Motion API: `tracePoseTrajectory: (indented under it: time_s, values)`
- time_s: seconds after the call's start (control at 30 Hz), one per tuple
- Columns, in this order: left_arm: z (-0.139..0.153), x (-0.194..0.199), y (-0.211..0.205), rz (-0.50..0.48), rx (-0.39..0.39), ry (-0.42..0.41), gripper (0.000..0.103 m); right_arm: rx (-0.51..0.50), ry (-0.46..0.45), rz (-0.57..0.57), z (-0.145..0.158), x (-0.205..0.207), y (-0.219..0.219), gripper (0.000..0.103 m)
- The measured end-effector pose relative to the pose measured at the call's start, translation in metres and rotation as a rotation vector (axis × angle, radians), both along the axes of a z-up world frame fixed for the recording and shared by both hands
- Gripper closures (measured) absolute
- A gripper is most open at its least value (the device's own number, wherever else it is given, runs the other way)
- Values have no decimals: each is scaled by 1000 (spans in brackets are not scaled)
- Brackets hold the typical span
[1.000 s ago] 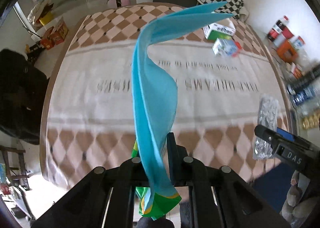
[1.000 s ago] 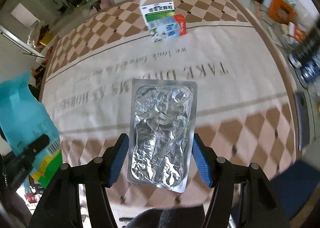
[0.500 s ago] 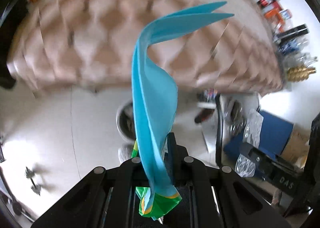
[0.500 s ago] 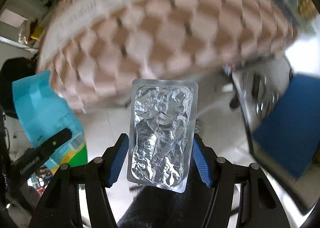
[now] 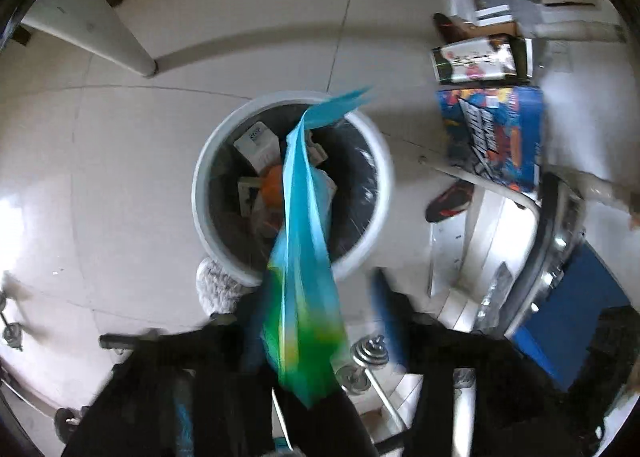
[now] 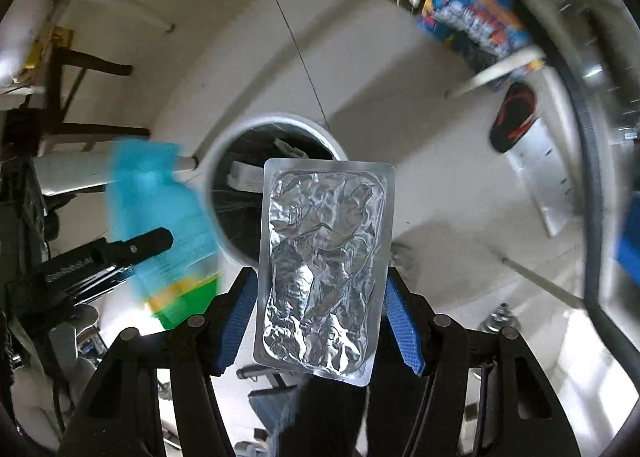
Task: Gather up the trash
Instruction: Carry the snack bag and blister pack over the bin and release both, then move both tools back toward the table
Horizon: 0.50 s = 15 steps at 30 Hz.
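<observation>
The right gripper (image 6: 320,317) is clamping the foil blister pack (image 6: 324,265) between its fingers, ahead of them the white bin (image 6: 276,185). The left gripper (image 5: 316,321) is spreading wide; the blue-green wrapper (image 5: 300,241) is hanging loose between them, above the bin.

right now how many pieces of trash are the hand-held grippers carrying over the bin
2. The long blue-and-green plastic wrapper hangs at the left hand-held gripper, over the round white trash bin. The crumpled silver foil blister pack sits in the right hand-held gripper.
</observation>
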<state>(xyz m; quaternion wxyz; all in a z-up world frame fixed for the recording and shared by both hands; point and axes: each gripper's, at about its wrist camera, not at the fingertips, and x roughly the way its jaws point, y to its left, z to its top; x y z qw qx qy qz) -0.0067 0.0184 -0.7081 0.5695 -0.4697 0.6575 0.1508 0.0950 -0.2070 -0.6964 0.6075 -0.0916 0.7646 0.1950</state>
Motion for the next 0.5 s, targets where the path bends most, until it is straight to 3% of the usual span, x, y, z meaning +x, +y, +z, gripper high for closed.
tracePoseTrajectory:
  time_s: [0.03,0.07,0.13,0.23,0.33,0.37,0.4,0.43,0.5]
  values:
    - [-6,-1,1,3,6,5,20,5,15,-2,-22,1,1,38]
    - [-18,-2,3,15,9,10,14,13,34,-1,-39,1,3,38]
    - [-33,-6,2,18,15,26,14,21,50,-4,-61,1,7,38]
    - [-38,-24,3,-13,90,53,13,41,74,18,-85,-3,15,38]
    - [-33,-37,3,-59,239,83,12,83,113,39,-102,-5,24,36]
    - [-31,-42,4,-68,272,87,12,95,111,46,-103,-5,27,22]
    - [-27,-45,4,-79,317,95,12,90,99,53,-103,-6,29,0]
    - [-26,-46,4,-84,341,98,12,82,84,59,-102,-7,30,0]
    - [-17,-54,6,-98,373,99,1,57,46,89,-98,-9,33,0]
